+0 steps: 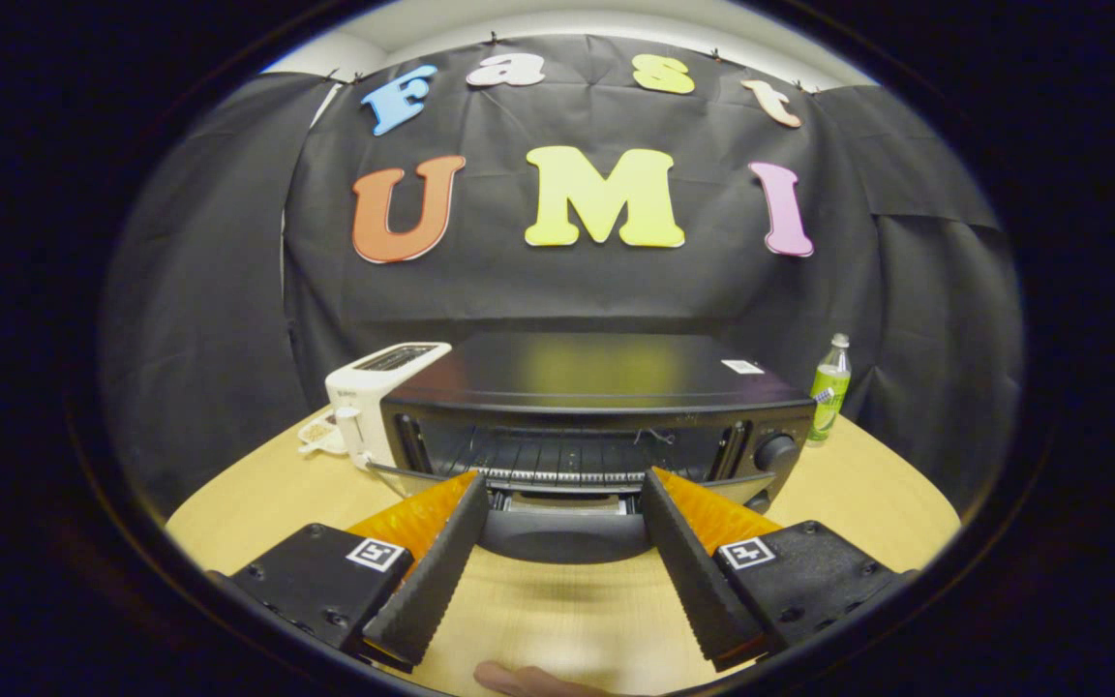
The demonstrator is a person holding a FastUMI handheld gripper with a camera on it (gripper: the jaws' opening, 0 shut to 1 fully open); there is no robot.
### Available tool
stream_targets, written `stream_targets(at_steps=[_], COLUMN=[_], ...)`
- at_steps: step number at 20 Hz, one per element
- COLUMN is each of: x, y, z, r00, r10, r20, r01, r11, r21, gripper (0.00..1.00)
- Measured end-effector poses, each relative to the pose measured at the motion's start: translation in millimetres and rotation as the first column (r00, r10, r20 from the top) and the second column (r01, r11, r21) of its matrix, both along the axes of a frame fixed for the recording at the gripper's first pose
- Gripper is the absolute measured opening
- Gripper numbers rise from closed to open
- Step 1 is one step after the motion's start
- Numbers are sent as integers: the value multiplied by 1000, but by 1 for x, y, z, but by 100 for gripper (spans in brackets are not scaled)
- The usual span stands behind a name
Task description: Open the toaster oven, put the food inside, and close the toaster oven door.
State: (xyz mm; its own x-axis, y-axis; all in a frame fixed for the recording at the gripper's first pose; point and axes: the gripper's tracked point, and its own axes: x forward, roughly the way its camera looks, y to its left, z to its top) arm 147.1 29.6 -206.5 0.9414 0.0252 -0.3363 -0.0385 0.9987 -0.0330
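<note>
The toaster oven (596, 407) is a black box with a flat, glossy top, standing just ahead of the fingertips and facing them. Its door (567, 528) hangs open, folded down toward the tool, its dark handle edge lying between the two fingers. Inside, a wire rack (567, 455) spans the cavity. A round knob (776, 452) sits on the oven's right front panel.

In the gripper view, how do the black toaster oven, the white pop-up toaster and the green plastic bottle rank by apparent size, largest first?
1. Black toaster oven, door folded down, just ahead of the open tool.
2. White pop-up toaster, beside the oven.
3. Green plastic bottle, on the oven's other side.
The bottle stands slightly farther back, which makes it look smaller.
</note>
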Motion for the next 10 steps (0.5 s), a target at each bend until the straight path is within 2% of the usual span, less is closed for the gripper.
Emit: stream_targets(at_steps=[10], x=[-42], y=[0], z=[-34], r00=[990], r10=[-29], r20=[-141], r01=[21], r11=[998], r21=[-56], gripper=[100])
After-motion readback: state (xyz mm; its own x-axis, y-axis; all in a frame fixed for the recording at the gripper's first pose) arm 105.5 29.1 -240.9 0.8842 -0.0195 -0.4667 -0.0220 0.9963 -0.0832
